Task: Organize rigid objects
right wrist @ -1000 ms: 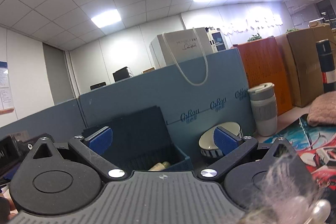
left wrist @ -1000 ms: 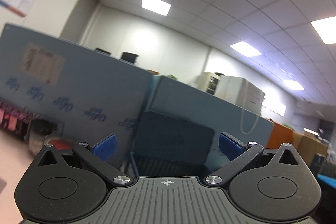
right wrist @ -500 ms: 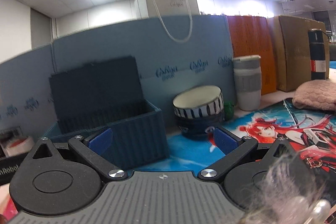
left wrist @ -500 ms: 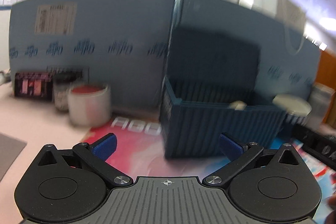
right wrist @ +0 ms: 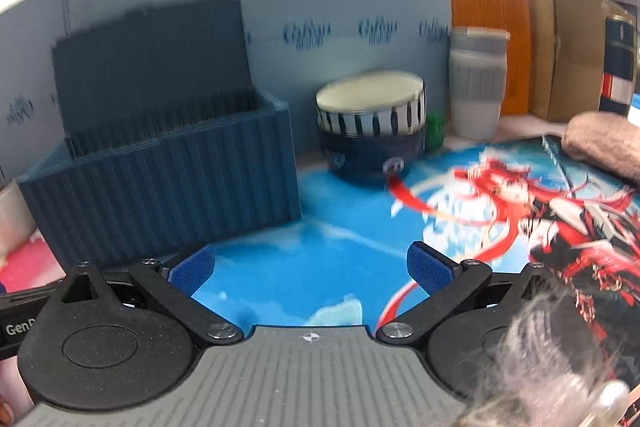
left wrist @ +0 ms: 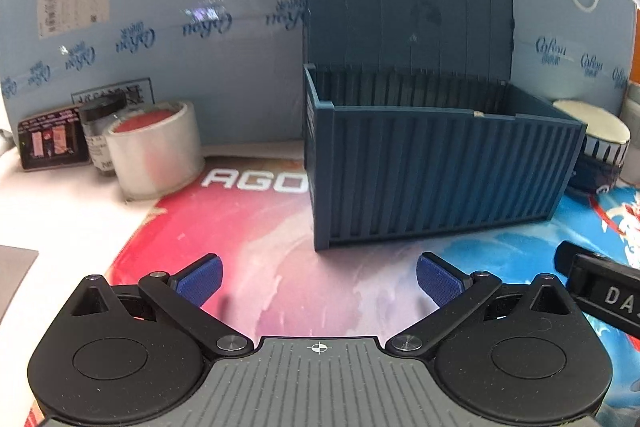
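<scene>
A dark blue ribbed storage box (left wrist: pixel 436 171) with its lid up stands on a printed desk mat (left wrist: pixel 248 227); it also shows in the right wrist view (right wrist: pixel 168 171) at the left. My left gripper (left wrist: pixel 318 277) is open and empty, low over the mat in front of the box. My right gripper (right wrist: pixel 310 267) is open and empty, over the blue part of the mat (right wrist: pixel 320 259), right of the box. A striped round bowl stack (right wrist: pixel 372 131) stands right of the box. A roll of clear tape (left wrist: pixel 154 147) and a small black-capped jar (left wrist: pixel 98 131) stand left of the box.
A blue foam partition (left wrist: pixel 180 39) walls the back of the desk. A grey lidded cup (right wrist: pixel 478 83), a small green object (right wrist: pixel 434 129), a pink fuzzy cloth (right wrist: pixel 604 143) and a dark bottle (right wrist: pixel 618 63) are at the right. A black card box (left wrist: pixel 52 143) is at the far left.
Both grippers have tilted down from the ceiling and partition towards the desk. The box, mat and desk items have come into full view. Both jaws stay open.
</scene>
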Tool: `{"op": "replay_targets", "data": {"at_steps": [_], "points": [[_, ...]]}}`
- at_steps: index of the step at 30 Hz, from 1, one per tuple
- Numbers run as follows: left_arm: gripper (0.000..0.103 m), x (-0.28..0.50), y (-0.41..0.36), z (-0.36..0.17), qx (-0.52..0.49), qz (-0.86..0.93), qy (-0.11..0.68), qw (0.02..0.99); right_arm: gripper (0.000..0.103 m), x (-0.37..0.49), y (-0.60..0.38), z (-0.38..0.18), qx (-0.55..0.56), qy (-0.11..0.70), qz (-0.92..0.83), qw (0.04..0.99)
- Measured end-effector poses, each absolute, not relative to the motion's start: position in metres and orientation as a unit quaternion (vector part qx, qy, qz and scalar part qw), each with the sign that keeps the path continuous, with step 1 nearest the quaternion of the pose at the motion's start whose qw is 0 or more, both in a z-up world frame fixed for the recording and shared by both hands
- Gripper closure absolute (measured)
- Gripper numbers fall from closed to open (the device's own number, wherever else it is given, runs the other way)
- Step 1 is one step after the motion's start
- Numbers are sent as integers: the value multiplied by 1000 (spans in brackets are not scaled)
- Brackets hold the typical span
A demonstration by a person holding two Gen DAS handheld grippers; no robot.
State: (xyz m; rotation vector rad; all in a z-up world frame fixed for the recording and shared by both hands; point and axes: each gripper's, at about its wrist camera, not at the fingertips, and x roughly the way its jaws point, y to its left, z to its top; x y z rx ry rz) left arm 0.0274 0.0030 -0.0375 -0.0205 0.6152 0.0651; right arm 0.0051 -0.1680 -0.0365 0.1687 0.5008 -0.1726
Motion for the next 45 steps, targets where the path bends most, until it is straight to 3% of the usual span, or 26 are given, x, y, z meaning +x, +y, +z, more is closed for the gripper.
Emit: {"op": "replay_targets", "data": {"at_steps": [10, 45], "points": [[0, 37, -3, -47, 2, 35, 334, 942, 0, 19, -172, -49, 94, 299, -84, 946], [0, 39, -1, -47, -3, 37, 337, 941, 0, 22, -168, -51, 67, 313, -99, 942]]}}
